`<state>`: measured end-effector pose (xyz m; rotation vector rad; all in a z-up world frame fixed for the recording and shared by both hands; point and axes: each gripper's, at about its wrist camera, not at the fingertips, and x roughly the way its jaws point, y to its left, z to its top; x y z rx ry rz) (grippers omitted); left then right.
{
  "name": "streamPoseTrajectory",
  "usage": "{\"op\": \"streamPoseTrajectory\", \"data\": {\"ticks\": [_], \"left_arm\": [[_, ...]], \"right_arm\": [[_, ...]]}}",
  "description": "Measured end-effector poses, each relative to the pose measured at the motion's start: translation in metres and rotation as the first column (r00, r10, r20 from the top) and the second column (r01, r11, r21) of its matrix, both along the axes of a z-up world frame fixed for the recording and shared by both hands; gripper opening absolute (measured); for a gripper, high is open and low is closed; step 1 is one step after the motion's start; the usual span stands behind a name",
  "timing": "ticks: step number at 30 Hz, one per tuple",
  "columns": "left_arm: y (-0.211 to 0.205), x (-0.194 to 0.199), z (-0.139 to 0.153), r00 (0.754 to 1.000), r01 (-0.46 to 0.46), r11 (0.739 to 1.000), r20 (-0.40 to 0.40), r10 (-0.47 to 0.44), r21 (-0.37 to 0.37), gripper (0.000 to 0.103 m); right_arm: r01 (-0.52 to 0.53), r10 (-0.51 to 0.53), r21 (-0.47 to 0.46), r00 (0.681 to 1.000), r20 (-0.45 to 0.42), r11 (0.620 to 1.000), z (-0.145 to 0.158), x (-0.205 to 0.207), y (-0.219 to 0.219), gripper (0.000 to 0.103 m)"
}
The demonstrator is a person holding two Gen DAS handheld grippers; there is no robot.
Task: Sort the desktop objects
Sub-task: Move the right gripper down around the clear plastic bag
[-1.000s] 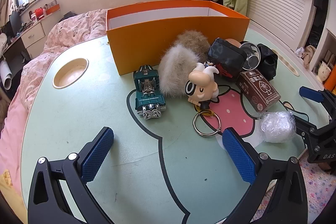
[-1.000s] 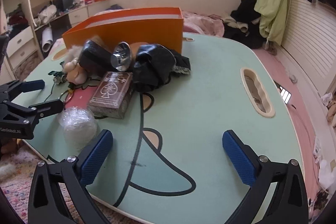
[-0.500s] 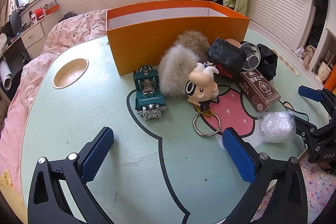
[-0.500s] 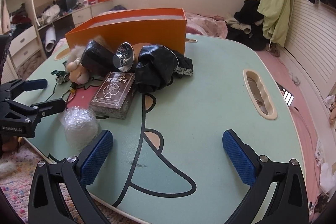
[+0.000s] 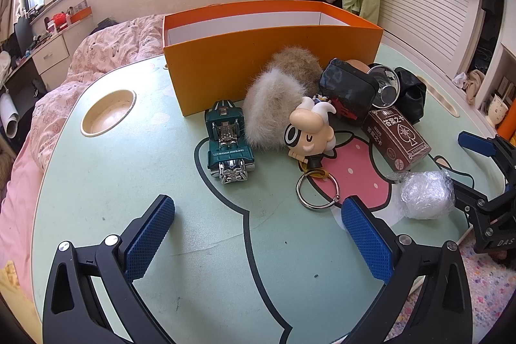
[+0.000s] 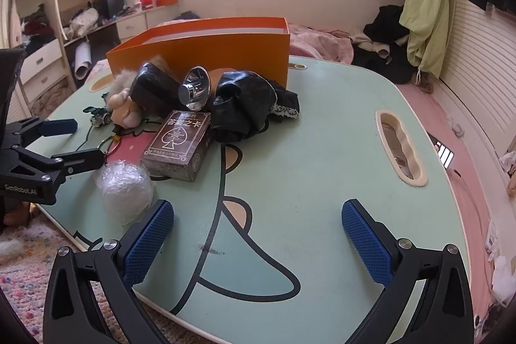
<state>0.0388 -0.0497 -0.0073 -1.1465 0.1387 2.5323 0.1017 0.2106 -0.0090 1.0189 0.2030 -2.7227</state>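
Observation:
An open orange box (image 5: pixel 271 54) stands at the back of the mint-green table (image 5: pixel 96 182). In front of it lie a green toy car (image 5: pixel 229 147), two fur pompoms (image 5: pixel 274 115), a cartoon figure keychain (image 5: pixel 309 131) with a metal ring (image 5: pixel 317 191), a brown card box (image 5: pixel 396 141), a black pouch (image 5: pixel 348 89), a metal funnel (image 6: pixel 195 92), black cloth (image 6: pixel 251 105) and a crumpled plastic ball (image 6: pixel 125 186). My left gripper (image 5: pixel 258 234) is open and empty, short of the car. My right gripper (image 6: pixel 258 234) is open over bare table, right of the plastic ball.
A round cup recess (image 5: pixel 108 112) sits at the table's left, a long slot (image 6: pixel 400 147) at its right. A bed with pink bedding (image 5: pixel 106 54) lies behind the table. Patterned carpet (image 6: pixel 22 273) shows below the front edge.
The right wrist view has shifted slightly, bringing the object pile a little closer. The left gripper has stayed still. Both grippers remain open.

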Motion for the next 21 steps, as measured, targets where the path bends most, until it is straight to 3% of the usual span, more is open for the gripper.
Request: {"op": "streamPoseTrajectory", "data": {"ticks": [4, 7, 8, 10, 17, 19, 20, 21], "left_arm": [[0.001, 0.001, 0.001, 1.000, 0.000, 1.000, 0.000, 0.000, 0.001, 0.103], [0.001, 0.000, 0.000, 1.000, -0.001, 1.000, 0.000, 0.001, 0.001, 0.103], [0.001, 0.001, 0.000, 1.000, -0.005, 1.000, 0.000, 0.005, 0.001, 0.103], [0.001, 0.001, 0.000, 1.000, -0.007, 1.000, 0.000, 0.007, 0.002, 0.103], [0.002, 0.002, 0.002, 1.000, -0.018, 1.000, -0.002, 0.018, 0.002, 0.103], [0.003, 0.001, 0.002, 1.000, -0.015, 1.000, -0.005, 0.015, 0.002, 0.103], [0.003, 0.001, 0.002, 1.000, -0.008, 1.000, -0.006, 0.008, 0.004, 0.103], [0.002, 0.002, 0.002, 1.000, -0.005, 1.000, -0.007, 0.005, 0.011, 0.103]], "right_arm": [[-0.045, 0.038, -0.051, 0.991, -0.125, 0.998, 0.013, 0.022, 0.003, 0.102], [-0.147, 0.133, -0.057, 0.971, -0.198, 0.987, 0.023, 0.037, -0.008, 0.102], [-0.183, 0.170, -0.052, 0.966, -0.194, 0.982, 0.024, 0.037, -0.014, 0.101], [-0.246, 0.236, -0.043, 0.957, -0.167, 0.968, 0.026, 0.034, -0.029, 0.087], [-0.343, 0.341, -0.018, 0.938, -0.057, 0.939, 0.017, 0.014, -0.056, 0.071], [-0.356, 0.355, -0.009, 0.934, -0.034, 0.934, 0.014, 0.009, -0.062, 0.058], [-0.362, 0.362, -0.008, 0.932, -0.034, 0.932, 0.014, 0.008, -0.064, 0.048], [-0.370, 0.370, -0.013, 0.929, -0.020, 0.929, 0.012, 0.006, -0.066, 0.030]]}}
